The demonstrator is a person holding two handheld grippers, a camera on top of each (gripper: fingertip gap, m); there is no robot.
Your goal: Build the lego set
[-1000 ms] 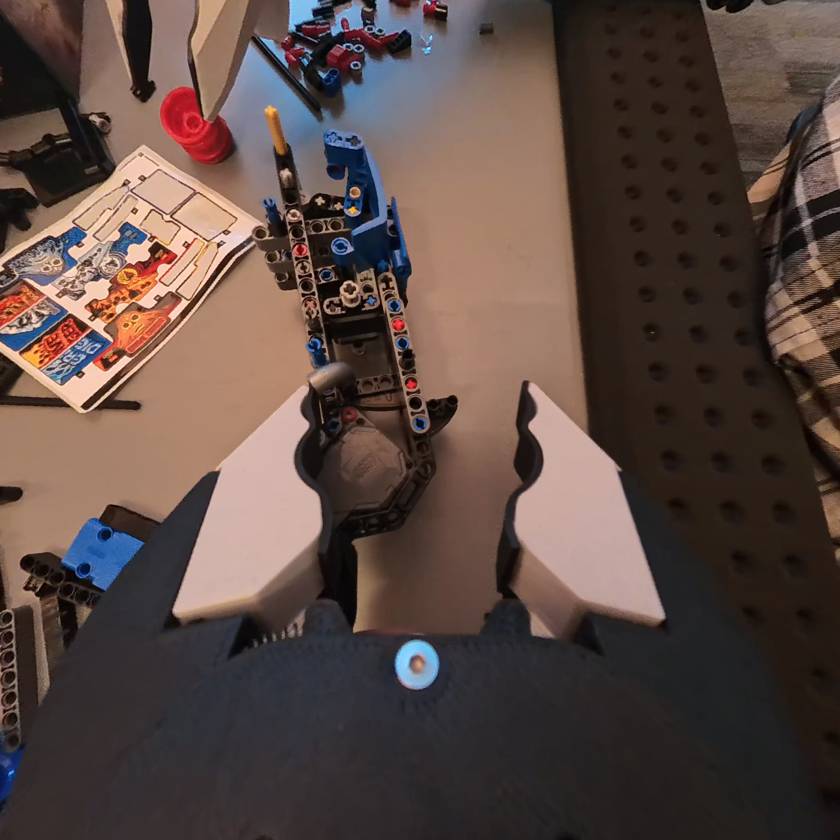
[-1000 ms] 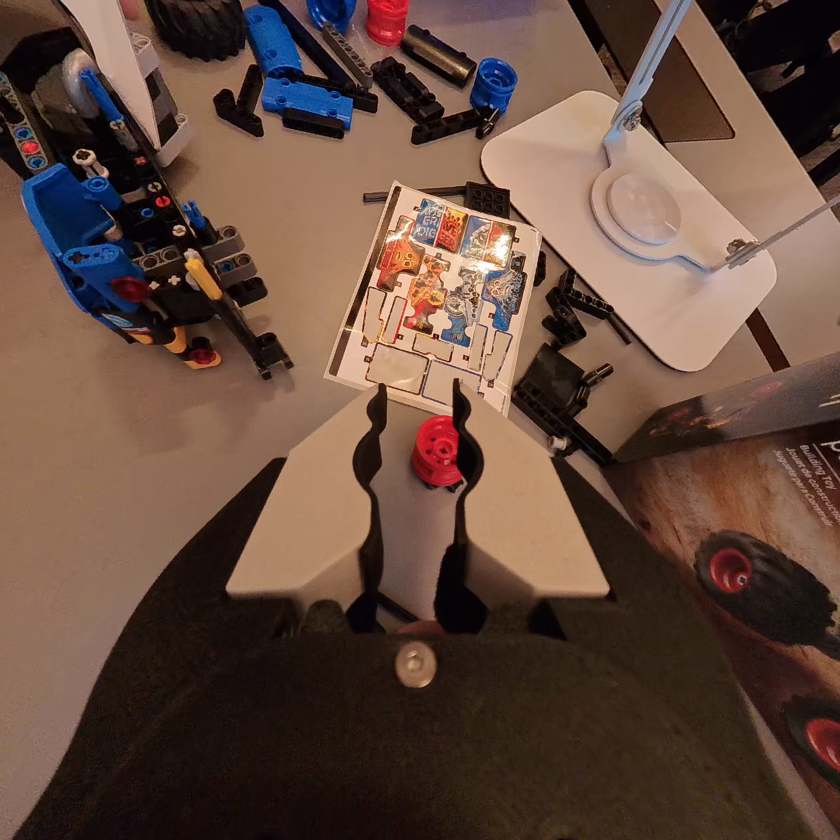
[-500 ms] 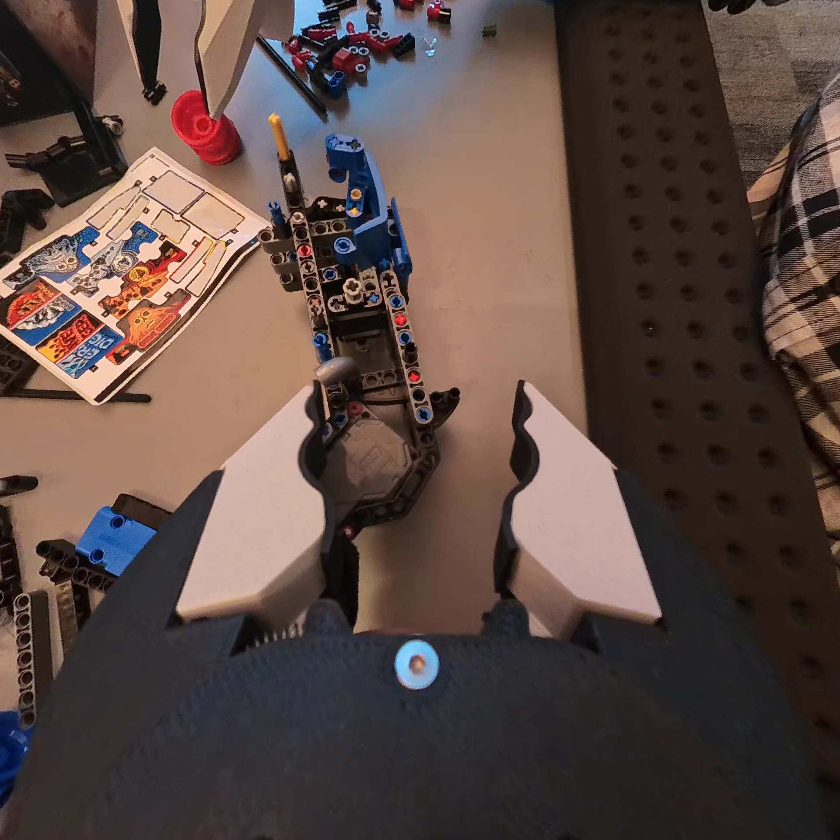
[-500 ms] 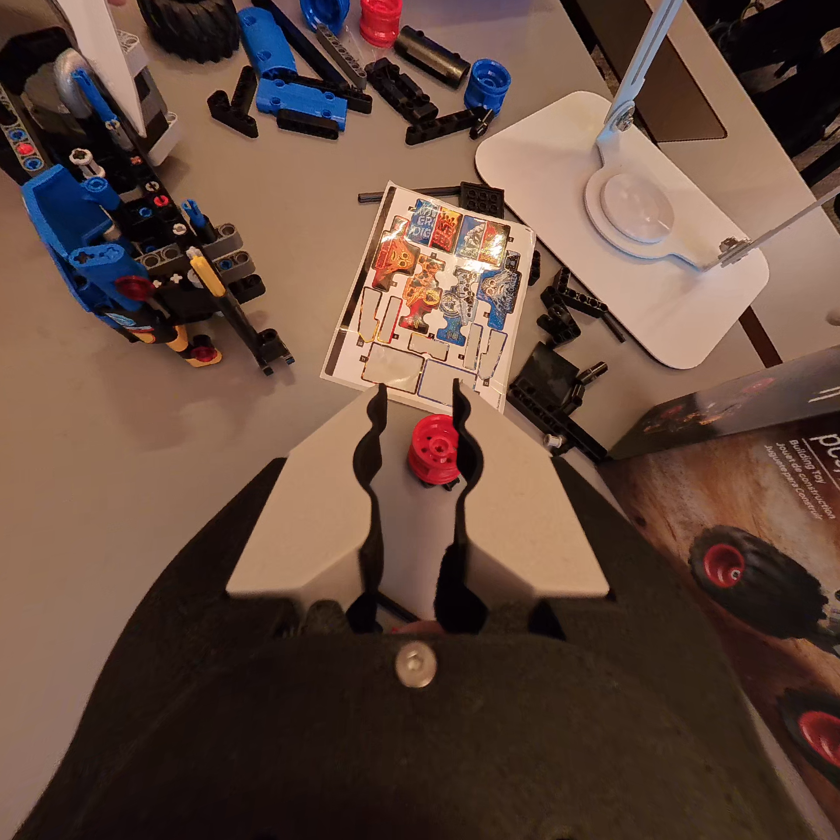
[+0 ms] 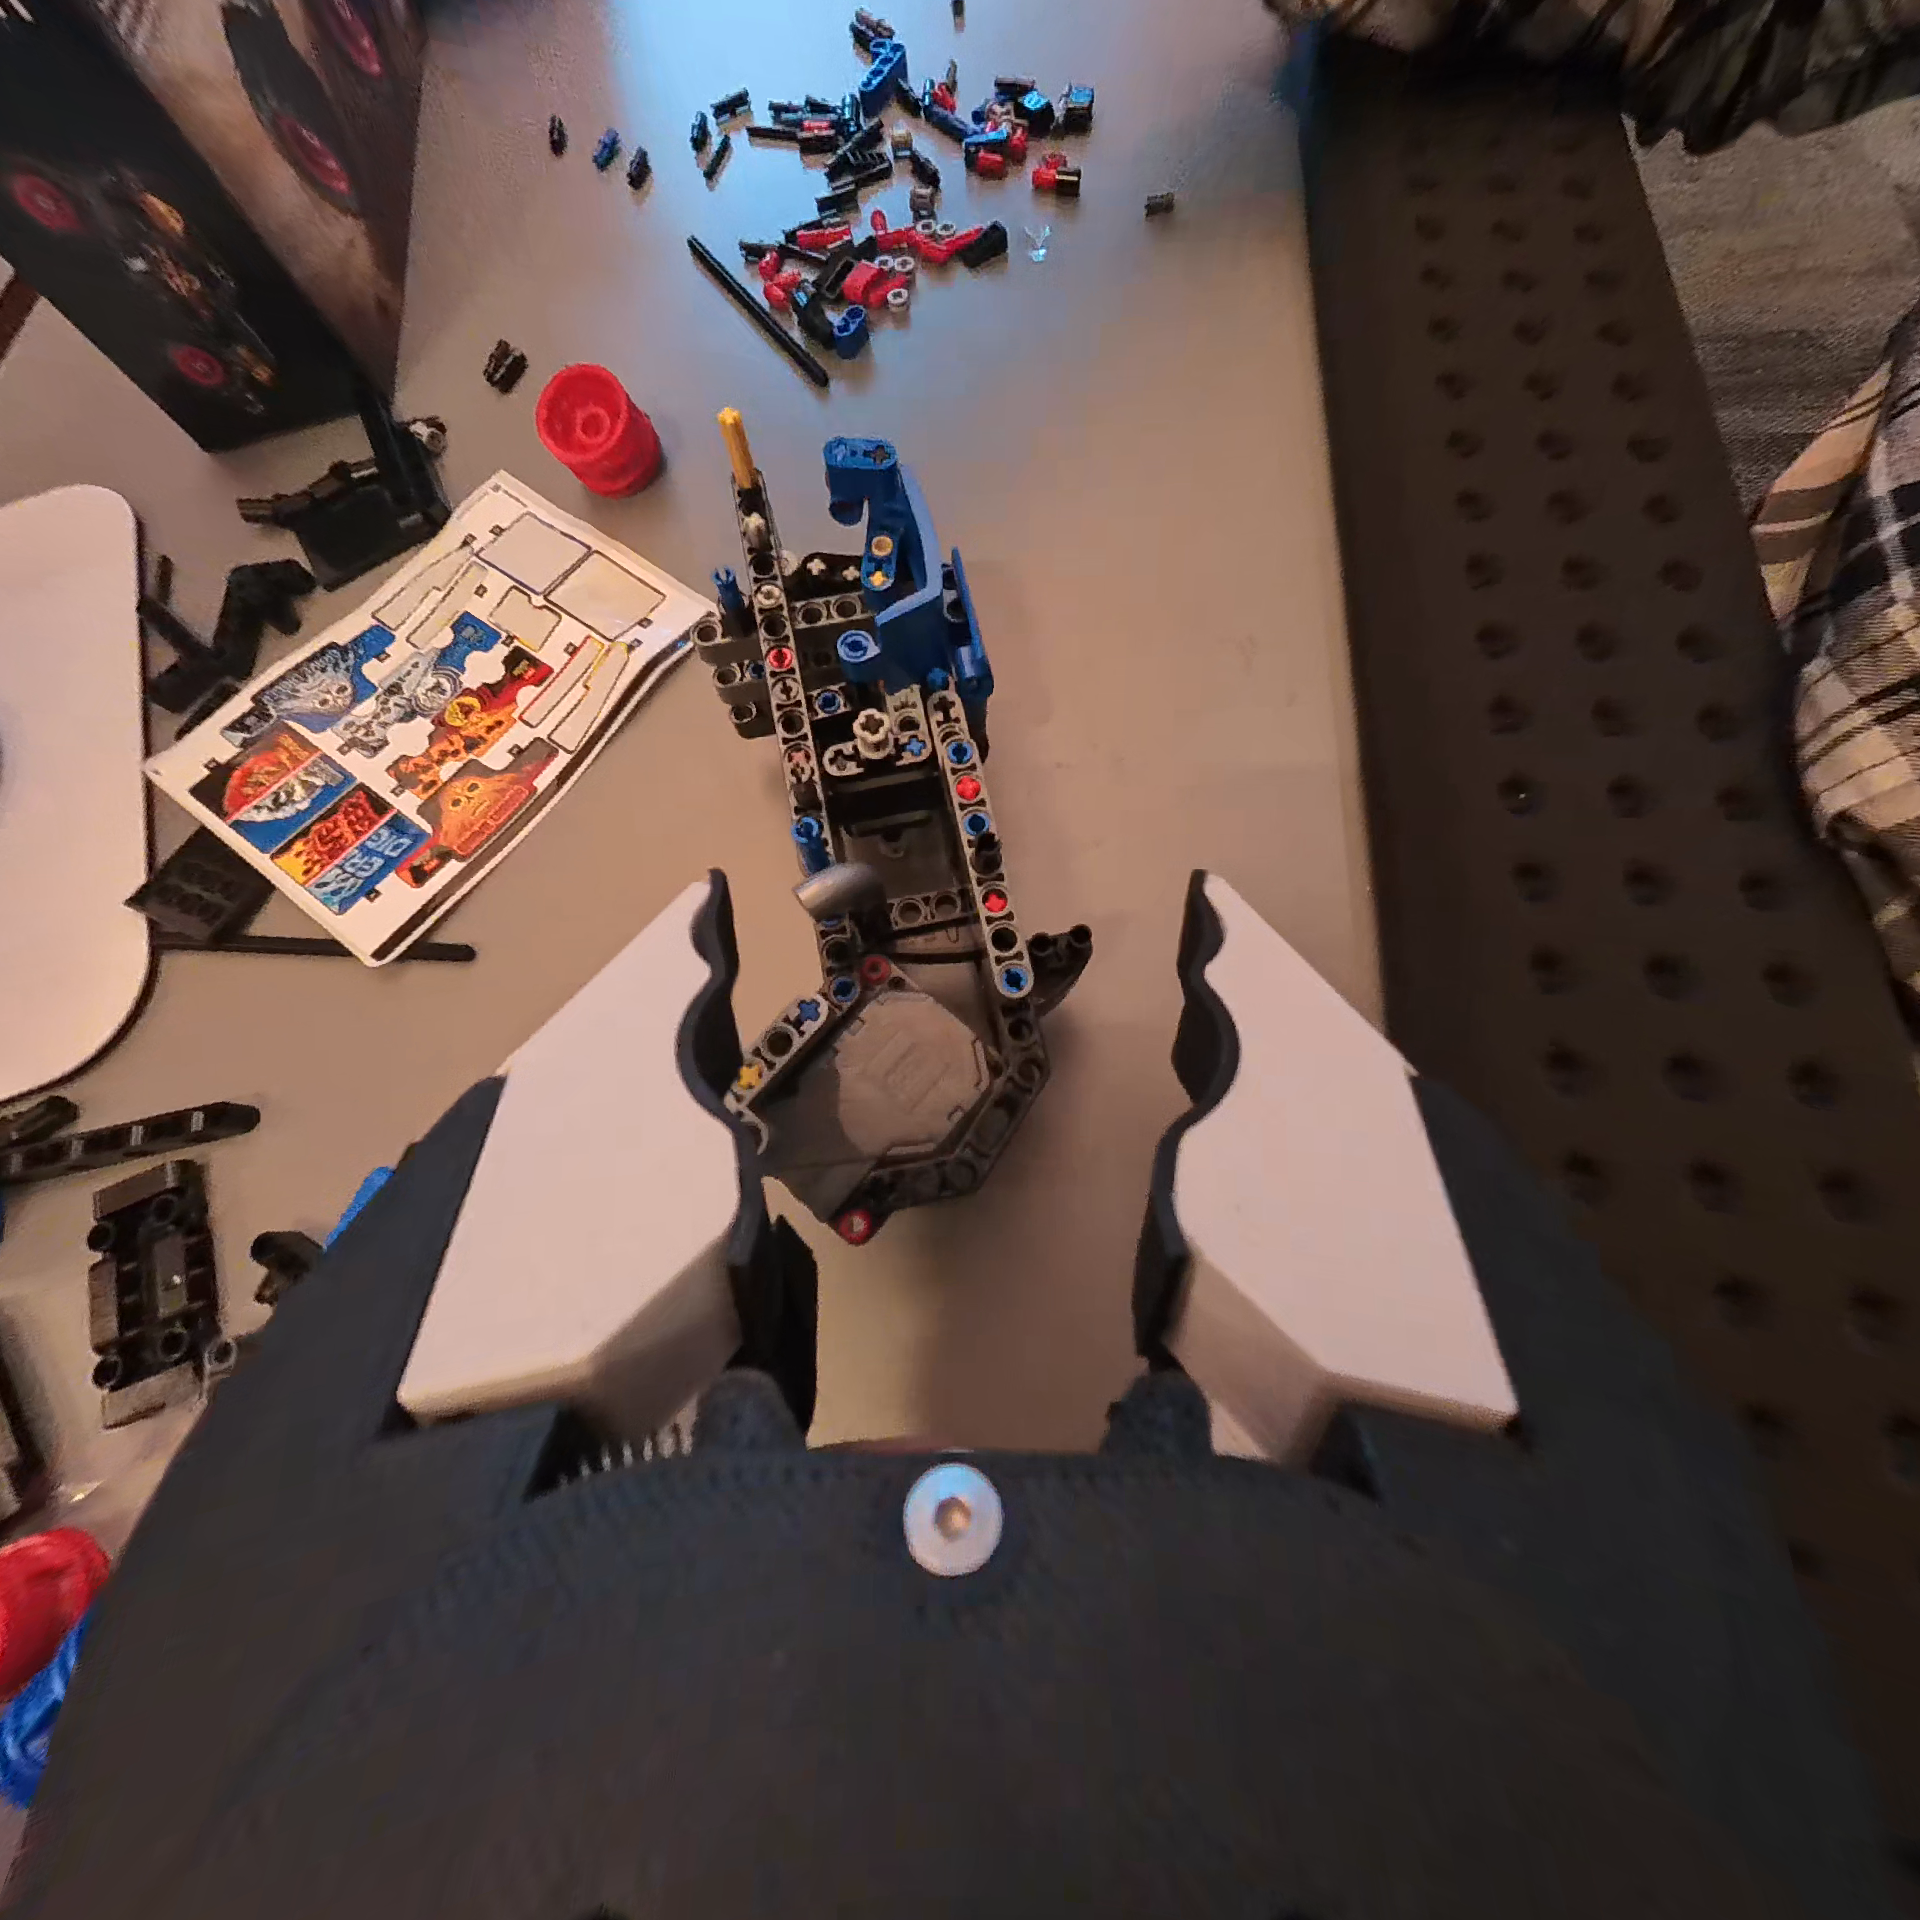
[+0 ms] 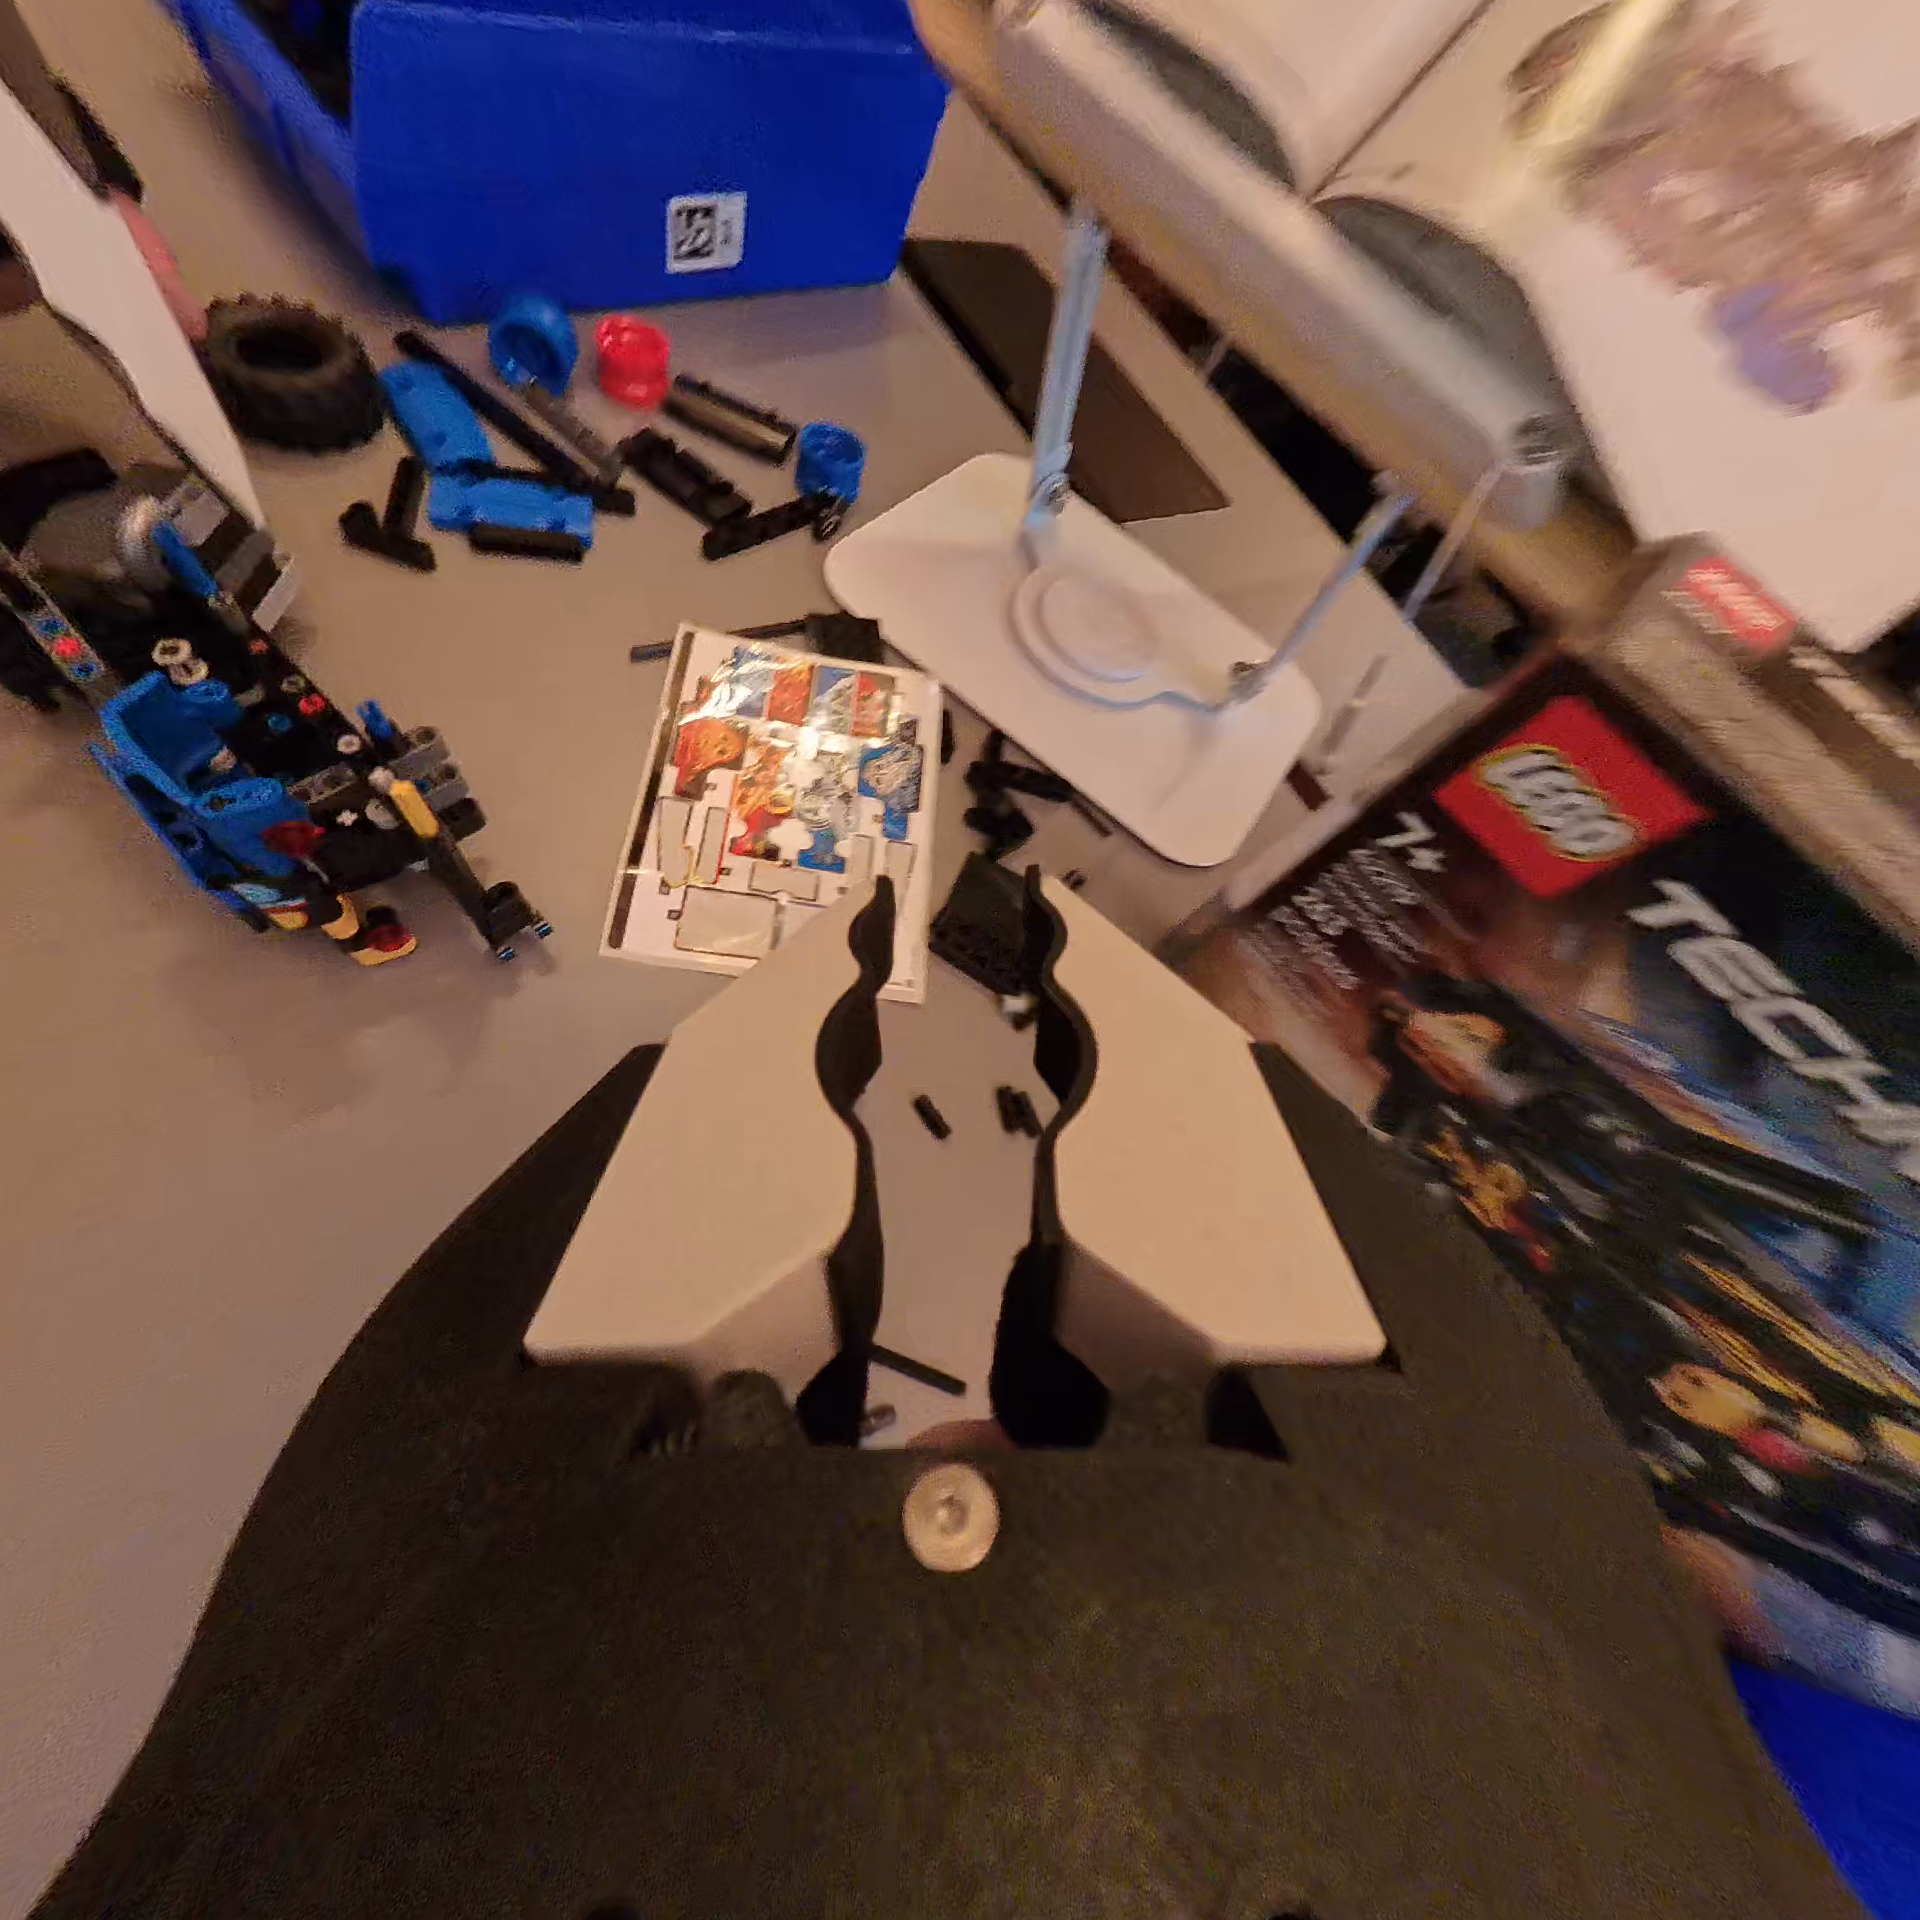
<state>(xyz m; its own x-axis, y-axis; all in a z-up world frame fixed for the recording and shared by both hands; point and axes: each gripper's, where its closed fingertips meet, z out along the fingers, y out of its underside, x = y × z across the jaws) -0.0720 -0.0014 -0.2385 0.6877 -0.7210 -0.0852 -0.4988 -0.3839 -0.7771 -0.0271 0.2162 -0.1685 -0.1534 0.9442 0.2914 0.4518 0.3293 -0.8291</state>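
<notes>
Two grippers: both empty.
Left gripper (image 5: 951, 1049): jaws wide, straddling chassis (image 5: 894, 862), frame centre.
Right gripper (image 6: 956, 1029): jaws slightly parted, nothing held.
Red hub (image 5: 597, 428): upper left, loose.
Advice: clamp chassis squarely before fitting hub.

one partly built model (image 5: 883, 831) stands on the counter (image 5: 1143, 520), beside one sticker sheet (image 5: 426, 717). red wheel hubs: one by the sheet (image 5: 597, 428) and one among the far parts (image 6: 631, 358). two blue hubs (image 6: 532, 341) (image 6: 831, 457), one black tyre (image 6: 291, 374), one set box (image 6: 1662, 1039), one blue bin (image 6: 623, 135), one white lamp base (image 6: 1070, 655). the loose small pieces (image 5: 894, 197) are too many and too small to count.
</notes>
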